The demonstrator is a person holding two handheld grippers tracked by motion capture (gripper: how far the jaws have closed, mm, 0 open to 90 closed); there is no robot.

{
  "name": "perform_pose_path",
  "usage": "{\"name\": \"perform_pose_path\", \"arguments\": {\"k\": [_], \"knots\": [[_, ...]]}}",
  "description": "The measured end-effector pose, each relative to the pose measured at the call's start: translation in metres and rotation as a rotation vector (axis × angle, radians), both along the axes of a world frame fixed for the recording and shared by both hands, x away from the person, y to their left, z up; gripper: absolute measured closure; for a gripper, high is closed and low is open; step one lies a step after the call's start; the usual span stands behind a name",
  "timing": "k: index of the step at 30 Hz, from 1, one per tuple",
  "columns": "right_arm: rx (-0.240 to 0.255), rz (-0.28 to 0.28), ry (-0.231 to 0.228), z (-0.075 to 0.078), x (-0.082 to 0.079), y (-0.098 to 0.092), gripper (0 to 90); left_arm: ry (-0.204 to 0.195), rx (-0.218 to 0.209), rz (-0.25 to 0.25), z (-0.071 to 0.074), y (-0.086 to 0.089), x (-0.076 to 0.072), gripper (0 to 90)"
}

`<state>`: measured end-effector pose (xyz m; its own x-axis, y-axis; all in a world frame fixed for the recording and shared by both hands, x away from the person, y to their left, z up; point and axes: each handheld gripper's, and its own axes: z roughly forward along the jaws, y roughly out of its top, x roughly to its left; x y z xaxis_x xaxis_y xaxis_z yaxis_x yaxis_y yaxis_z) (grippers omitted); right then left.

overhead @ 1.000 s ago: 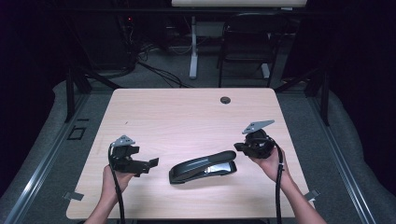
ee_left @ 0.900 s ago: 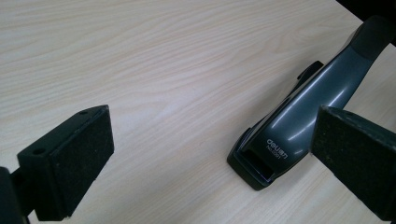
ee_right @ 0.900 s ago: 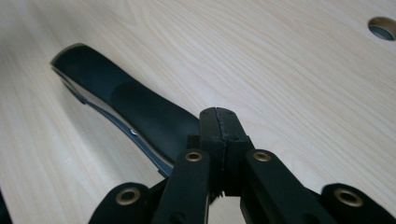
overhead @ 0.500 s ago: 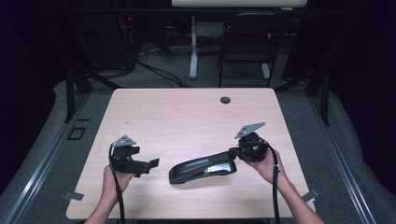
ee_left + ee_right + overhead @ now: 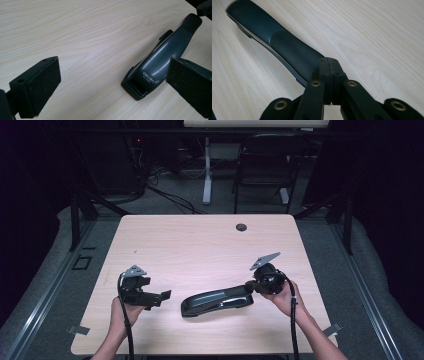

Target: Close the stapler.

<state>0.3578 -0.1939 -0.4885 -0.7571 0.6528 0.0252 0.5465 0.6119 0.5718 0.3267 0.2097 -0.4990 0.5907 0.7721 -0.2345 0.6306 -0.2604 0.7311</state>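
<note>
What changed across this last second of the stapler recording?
The right hand-held gripper, jaws shut, moved down-left until its tips met the raised rear end of the stapler. The stapler lies where it did, ungripped. The left hand-held gripper stayed put, open.

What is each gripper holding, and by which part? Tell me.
Nothing is held. The left gripper is open, short of the stapler. The right gripper is shut on itself, tips at the stapler's handle end.
</note>
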Motion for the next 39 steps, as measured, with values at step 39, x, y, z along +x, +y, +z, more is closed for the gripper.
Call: {"name": "perform_pose_path", "arguments": {"k": [39], "knots": [[0.070,0.005,-0.089,0.027,-0.006,-0.002,69.4,0.004,0.019,-0.029,-0.001,-0.004,0.000,0.0]]}}
